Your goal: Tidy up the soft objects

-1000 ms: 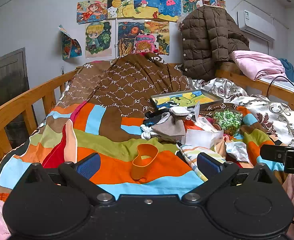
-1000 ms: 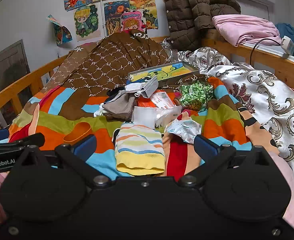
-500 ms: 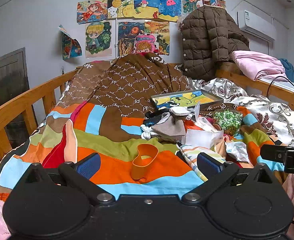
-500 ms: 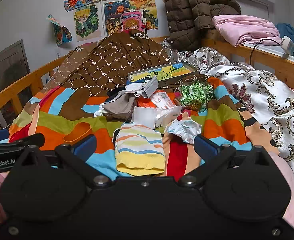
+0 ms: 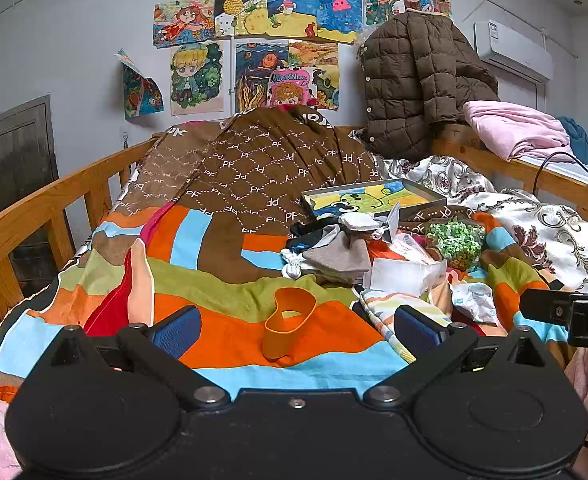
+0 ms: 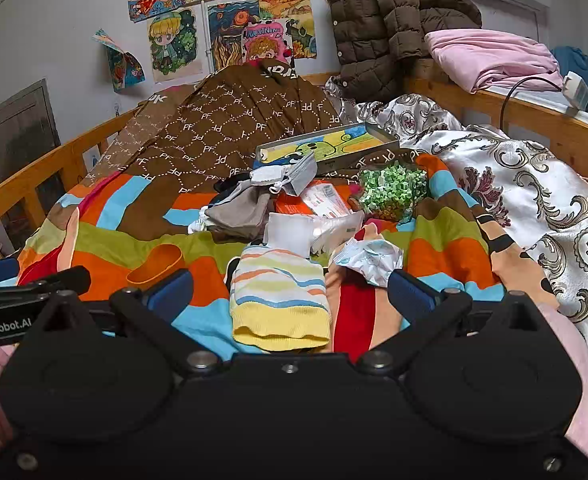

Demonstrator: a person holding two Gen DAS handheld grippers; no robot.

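A heap of soft things lies on the striped bedspread [image 5: 222,292]: a grey cloth [image 5: 340,256], a striped sock [image 6: 278,292], a white packet [image 6: 294,232], a crumpled wrapper [image 6: 368,258] and a bag of green bits [image 6: 392,190]. An orange band [image 5: 290,320] lies just ahead of my left gripper [image 5: 296,330], which stands open with nothing in it. My right gripper [image 6: 290,292] is open too, and the striped sock sits between its blue pads [image 6: 170,290] on the bed, not gripped.
A picture box [image 5: 374,200] rests behind the heap against a brown patterned quilt [image 5: 262,168]. Wooden rails [image 5: 46,204] run along both sides of the bed. A brown jacket [image 5: 414,80] and pink cloth [image 5: 514,130] hang at the back right.
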